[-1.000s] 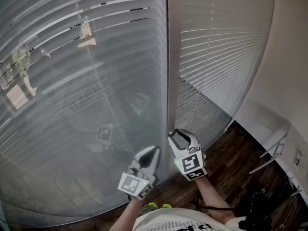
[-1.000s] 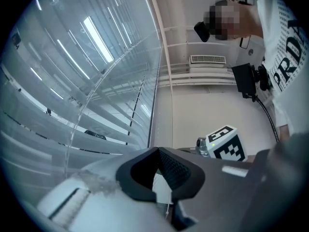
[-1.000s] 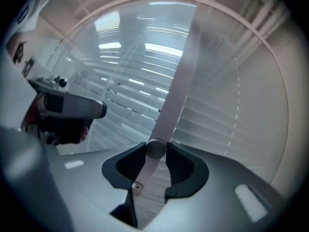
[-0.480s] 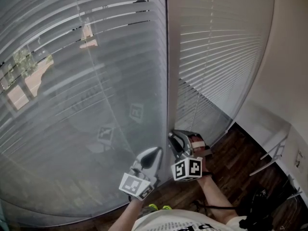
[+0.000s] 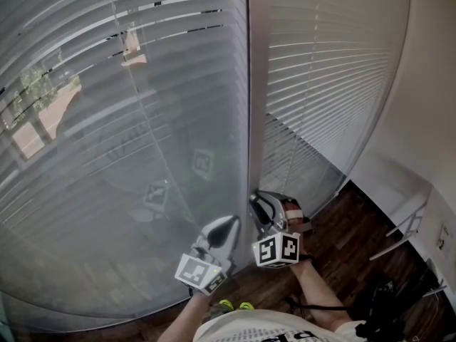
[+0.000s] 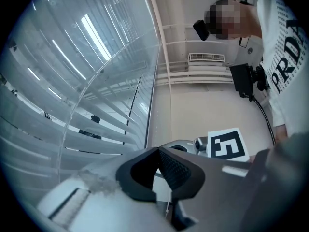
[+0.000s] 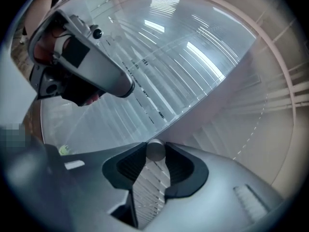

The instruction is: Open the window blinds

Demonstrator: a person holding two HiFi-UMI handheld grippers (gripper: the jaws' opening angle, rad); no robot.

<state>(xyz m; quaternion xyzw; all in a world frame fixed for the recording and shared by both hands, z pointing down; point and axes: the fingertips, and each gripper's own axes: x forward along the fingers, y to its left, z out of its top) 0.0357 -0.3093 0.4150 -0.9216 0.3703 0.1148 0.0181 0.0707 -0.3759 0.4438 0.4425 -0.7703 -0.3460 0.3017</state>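
Grey slatted blinds (image 5: 128, 155) cover the curved window on the left, and a second blind (image 5: 320, 84) hangs to the right of the window post (image 5: 254, 120). My right gripper (image 5: 262, 204) is at the foot of that post, with its marker cube turned toward me. In the right gripper view its jaws (image 7: 155, 155) have just been closing and now grip the round grey end of a blind wand (image 7: 155, 149). My left gripper (image 5: 226, 225) hangs beside it in front of the left blind. Its pads (image 6: 174, 166) meet at the tips, and I see nothing between them.
A thin clear rod (image 5: 153, 141) hangs in front of the left blind. Dark wooden floor (image 5: 342, 248) runs below the window, with a white wall (image 5: 427, 84) to the right. A white stand (image 5: 406, 226) and black gear (image 5: 385, 298) sit on the floor at the right.
My right gripper has rolled, so its marker cube now faces me. The left blind's slats have tilted a little, and more of the outdoors shows at the left. The left gripper has stayed still.
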